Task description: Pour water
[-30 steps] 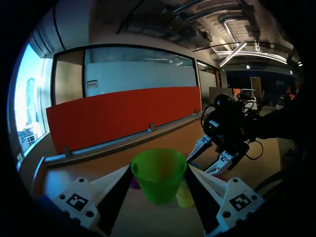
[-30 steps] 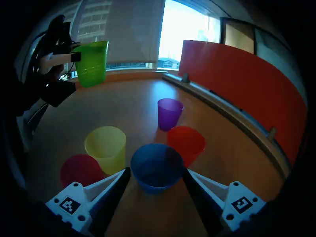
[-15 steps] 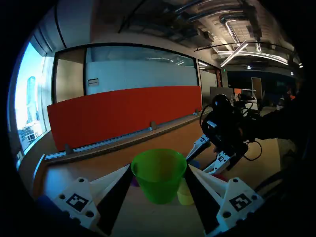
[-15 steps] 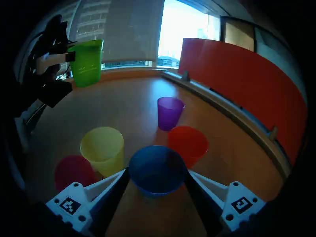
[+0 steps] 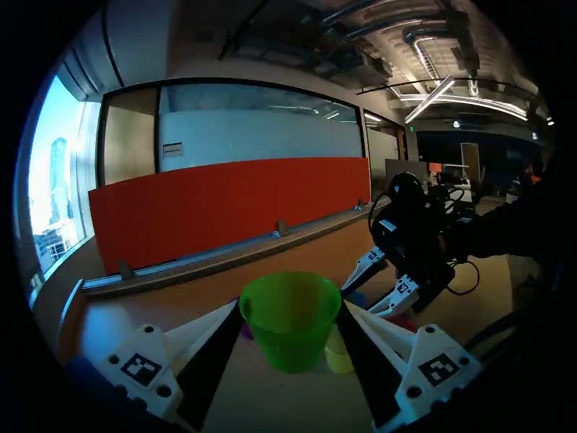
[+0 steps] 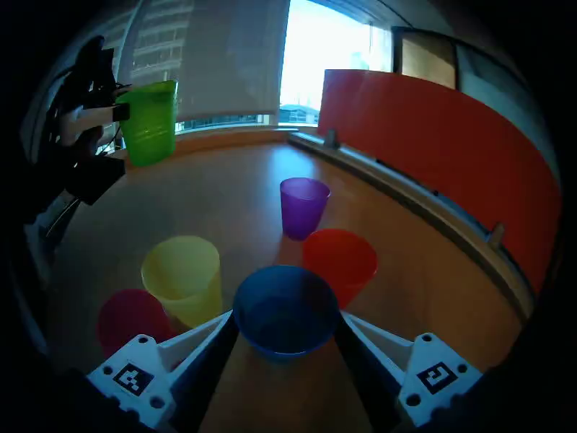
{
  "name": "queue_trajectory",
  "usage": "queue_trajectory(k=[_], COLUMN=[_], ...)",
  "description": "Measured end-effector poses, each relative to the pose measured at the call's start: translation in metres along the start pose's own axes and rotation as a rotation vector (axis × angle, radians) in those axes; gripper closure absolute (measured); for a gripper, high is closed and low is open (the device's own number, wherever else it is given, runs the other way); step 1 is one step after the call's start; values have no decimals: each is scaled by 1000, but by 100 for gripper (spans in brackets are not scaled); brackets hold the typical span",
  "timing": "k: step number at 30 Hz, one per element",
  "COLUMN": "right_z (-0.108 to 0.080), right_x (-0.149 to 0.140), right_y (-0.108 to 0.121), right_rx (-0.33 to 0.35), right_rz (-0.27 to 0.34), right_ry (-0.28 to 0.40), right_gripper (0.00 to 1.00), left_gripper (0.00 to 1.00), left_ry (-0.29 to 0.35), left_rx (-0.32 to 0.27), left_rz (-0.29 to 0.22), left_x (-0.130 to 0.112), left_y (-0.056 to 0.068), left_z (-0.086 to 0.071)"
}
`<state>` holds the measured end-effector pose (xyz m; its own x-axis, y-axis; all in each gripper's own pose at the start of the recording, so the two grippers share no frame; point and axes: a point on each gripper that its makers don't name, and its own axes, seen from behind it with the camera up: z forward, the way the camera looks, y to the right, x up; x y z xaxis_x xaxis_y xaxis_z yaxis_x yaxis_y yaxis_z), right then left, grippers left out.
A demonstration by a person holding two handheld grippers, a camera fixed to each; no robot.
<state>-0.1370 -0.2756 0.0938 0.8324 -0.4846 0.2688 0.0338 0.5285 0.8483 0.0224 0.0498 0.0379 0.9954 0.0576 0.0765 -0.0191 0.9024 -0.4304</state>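
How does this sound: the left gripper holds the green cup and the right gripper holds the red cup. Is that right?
Not quite. The right gripper holds the blue cup, not the red one; the right gripper view shows the red cup standing on the table just beyond it. The left gripper does hold the green cup.

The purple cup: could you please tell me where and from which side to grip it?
Likely the upper wall of the purple cup, below its rim, coming level from its left in the right gripper view: it stands upright, widens upward, and the red cup crowds its near right.
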Motion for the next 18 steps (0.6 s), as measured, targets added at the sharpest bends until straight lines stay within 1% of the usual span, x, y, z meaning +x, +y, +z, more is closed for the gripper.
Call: queue_trajectory(k=[5,9,18], right_z=[-5,-12,-45], right_x=[3,13,52], right_y=[2,-1,-4], right_rx=[-16,-11,-59], right_rz=[0,12,30], right_ry=[15,51,171], right_gripper=[9,9,9], left_gripper=[12,12,12], left_ry=[0,0,11], left_rx=[4,6,0], left_rz=[-2,-2,3], left_x=[-2,-2,4], left_y=[-1,0,8], left_z=[-1,-2,-6])
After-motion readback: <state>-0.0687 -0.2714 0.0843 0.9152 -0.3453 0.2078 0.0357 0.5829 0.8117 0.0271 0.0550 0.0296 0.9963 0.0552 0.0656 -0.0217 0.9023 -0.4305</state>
